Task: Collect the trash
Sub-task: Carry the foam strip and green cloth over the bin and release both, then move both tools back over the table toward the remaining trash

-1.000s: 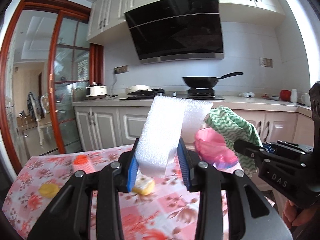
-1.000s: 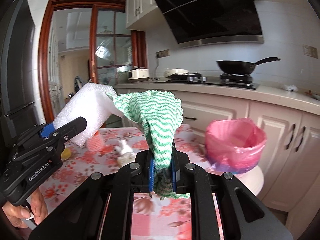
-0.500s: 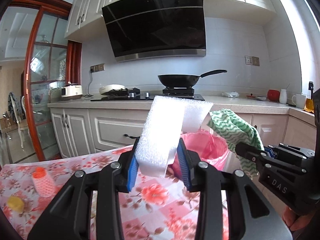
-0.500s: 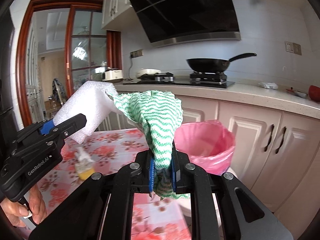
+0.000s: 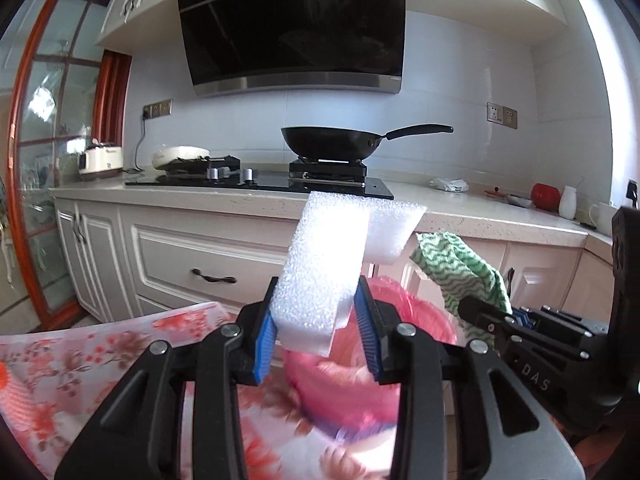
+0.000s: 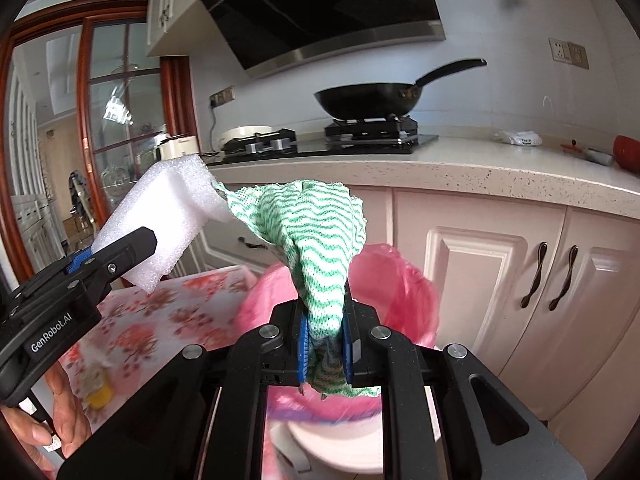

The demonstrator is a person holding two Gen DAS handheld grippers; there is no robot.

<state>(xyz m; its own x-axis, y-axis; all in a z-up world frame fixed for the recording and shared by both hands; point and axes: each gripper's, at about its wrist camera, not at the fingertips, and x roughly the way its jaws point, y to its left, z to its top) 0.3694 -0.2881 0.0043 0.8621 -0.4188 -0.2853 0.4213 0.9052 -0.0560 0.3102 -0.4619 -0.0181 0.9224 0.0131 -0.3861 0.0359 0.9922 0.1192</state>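
Left tongs point(image 5: 318, 334): clenched on a white foam block point(image 5: 320, 264), which stands tilted up out of the blue pads.
Right tongs point(image 6: 325, 340): clenched tight on a green-and-white wavy cloth point(image 6: 320, 240), bunched upward.
Bin with pink liner point(image 6: 400, 284): directly ahead of both tongs, beside the edge of the floral desk point(image 6: 160, 312); foam and cloth are held near its mouth, apart from it.
Desk: small yellow item point(image 6: 98, 390), blurred; orange-capped item point(image 5: 6, 384) at the left edge.
Behind: cream cabinets point(image 6: 500, 280), counter, black wok point(image 5: 332, 144) on the stove, range hood point(image 5: 292, 24).
A hand point(image 6: 60, 428) grips the left tool.
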